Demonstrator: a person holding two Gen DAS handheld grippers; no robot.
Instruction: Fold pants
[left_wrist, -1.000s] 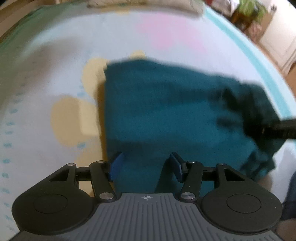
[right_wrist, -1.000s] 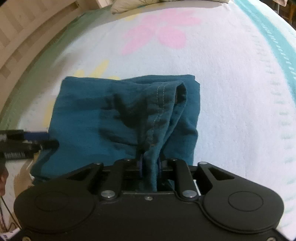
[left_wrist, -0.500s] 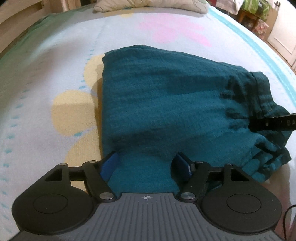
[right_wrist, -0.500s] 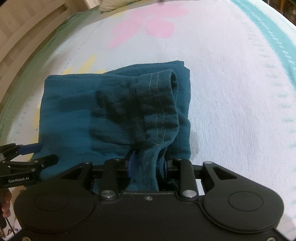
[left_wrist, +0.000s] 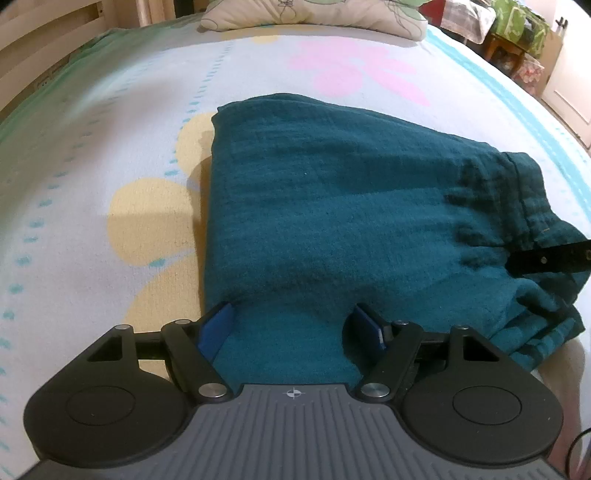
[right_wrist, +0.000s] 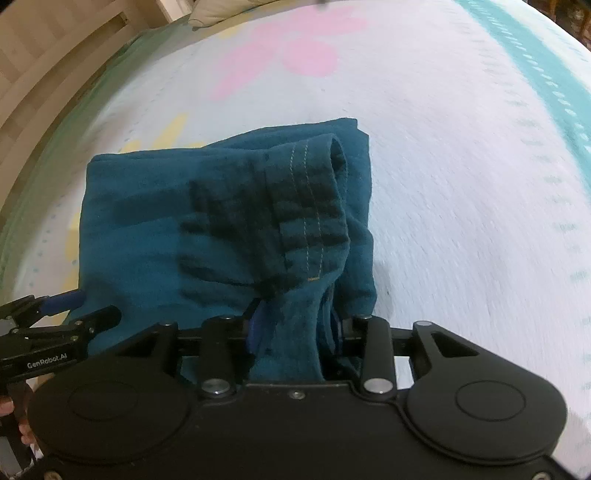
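1. On the bed, the pants lie as a thick teal bundle on the flowered sheet, folded over more than once and close to done, by my judgement.
2. Near the bundle's near-left corner, the left gripper has its blue pads spread wide with cloth lying loose between them. It is released and grasps nothing, likely because that corner already sits flat.
3. At the right end, the right gripper is clenched on a bunch of fabric just below the stitched waistband, which stands up in a hump. Holding this gathered end probably lets it be drawn or laid down square.
4. Left of it in the right wrist view, the left gripper's fingers rest apart at the bundle's edge.
5. Far across the bed lies a pillow, well apart from the pants.
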